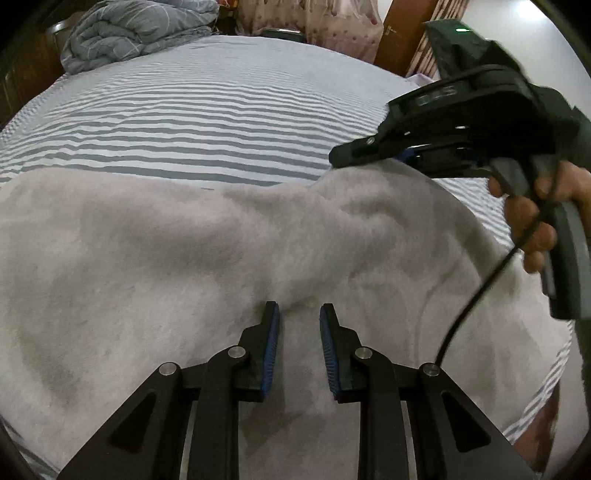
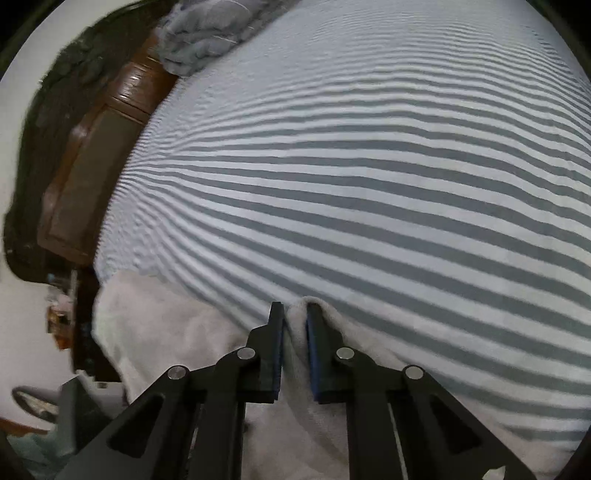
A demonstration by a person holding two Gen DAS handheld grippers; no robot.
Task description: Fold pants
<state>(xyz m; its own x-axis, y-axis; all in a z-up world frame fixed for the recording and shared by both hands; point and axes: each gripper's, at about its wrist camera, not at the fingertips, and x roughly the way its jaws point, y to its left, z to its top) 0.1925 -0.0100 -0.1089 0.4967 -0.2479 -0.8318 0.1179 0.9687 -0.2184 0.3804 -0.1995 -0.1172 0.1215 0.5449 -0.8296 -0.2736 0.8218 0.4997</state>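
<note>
Where the bed (image 1: 207, 110) fills both views, its sheet runs in grey and white stripes, and the pale grey fleece pants (image 1: 184, 258) lie spread across its near part. At the far end of the mattress a grey-blue quilt (image 1: 136, 29) sits bunched up, with a floral cloth (image 1: 314, 22) and a brown wooden door (image 1: 402, 33) behind it; the right wrist view shows dark wooden panelling (image 2: 96, 155) along the bed's side and a pale floor beyond. Small items on that floor are blurred and cannot be named, and the lens cuts off the near edge of the pants in both views, so neither waistband nor leg ends can be picked out. The left gripper (image 1: 298, 314) points down onto the fleece with its blue-padded jaws narrowly parted; fabric lies between them, but whether the pads press it cannot be told. The right gripper (image 2: 295, 314) is clamped on a raised ridge of the pants' far edge, which stands up between its pads right where the fleece meets the striped sheet. From the left wrist view, the person's hand (image 1: 535, 221) wraps that gripper's handle, and a black cable (image 1: 476, 295) hangs from it.
</note>
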